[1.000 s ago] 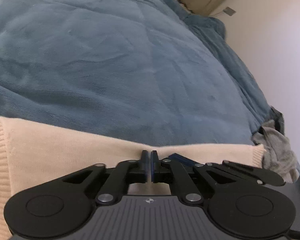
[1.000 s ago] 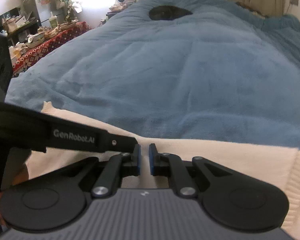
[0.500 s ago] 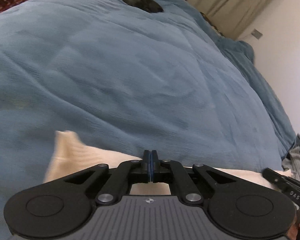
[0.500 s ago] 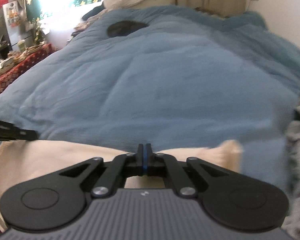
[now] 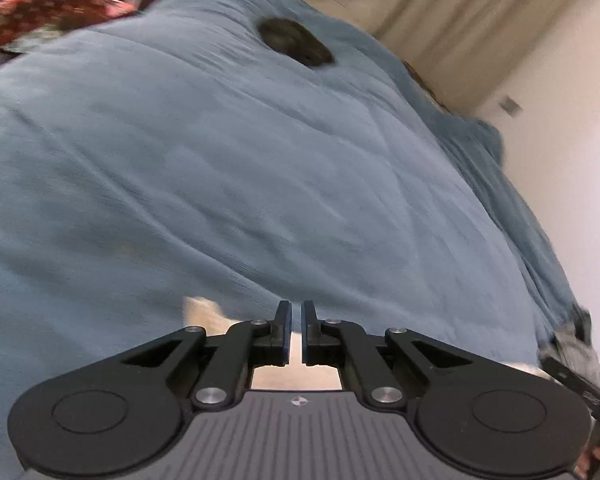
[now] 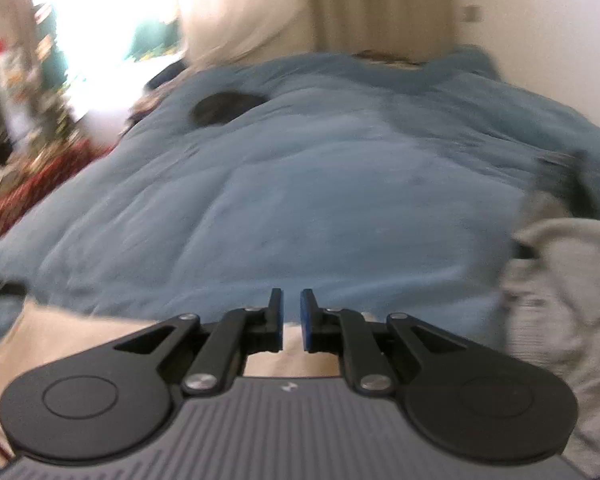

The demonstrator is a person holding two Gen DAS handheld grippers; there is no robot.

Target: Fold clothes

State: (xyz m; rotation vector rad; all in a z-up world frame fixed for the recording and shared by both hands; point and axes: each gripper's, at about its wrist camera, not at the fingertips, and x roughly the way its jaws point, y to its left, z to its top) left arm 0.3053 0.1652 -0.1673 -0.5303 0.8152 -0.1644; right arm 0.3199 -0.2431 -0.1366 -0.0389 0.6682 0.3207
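Observation:
A cream knit sweater (image 5: pixel 202 312) lies on the blue blanket (image 5: pixel 260 180) at the near edge, mostly hidden under my grippers. In the left wrist view only a corner and a strip below the jaws show. My left gripper (image 5: pixel 296 308) hovers over it with a narrow slit between the pads and no cloth pinched. In the right wrist view the sweater (image 6: pixel 60 332) spreads to the lower left. My right gripper (image 6: pixel 291 296) is above it, its jaws opening with nothing between them. Its black body (image 5: pixel 580 384) shows at the lower right of the left view.
A grey garment (image 6: pixel 560 280) is heaped on the bed's right side. A dark round object (image 6: pixel 224 106) rests far up the blanket. A red patterned cloth (image 6: pixel 32 188) with clutter stands off the bed's left side. Curtains and a white wall bound the far and right sides.
Both views have swung up toward the far end of the bed, and much less sweater shows. Both pairs of jaws were pressed together half a second ago and now stand apart.

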